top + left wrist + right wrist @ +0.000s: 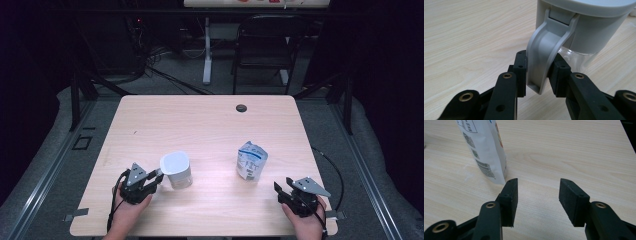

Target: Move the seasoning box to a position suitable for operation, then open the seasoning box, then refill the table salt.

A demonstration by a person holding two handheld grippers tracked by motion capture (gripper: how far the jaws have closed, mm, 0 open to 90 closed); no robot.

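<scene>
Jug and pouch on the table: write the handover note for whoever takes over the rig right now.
Left tool: clamped on the jug handle; the grey-lidded jug stands on the table.
Right tool: open, holding nothing, just short of the white pouch, which stands upright.
Done: jug handle gripped.
Left: pouch not yet grasped; probably take it next, then bring the two together.

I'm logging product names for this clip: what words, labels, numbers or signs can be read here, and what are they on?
None can be read.
White pouch: a bordered box of small print, a square code and a barcode, all too blurred to read in the right gripper view; in the high view its blue marks are too small.
Grey-lidded jug: no lettering shows.
Table: no lettering shows.
</scene>
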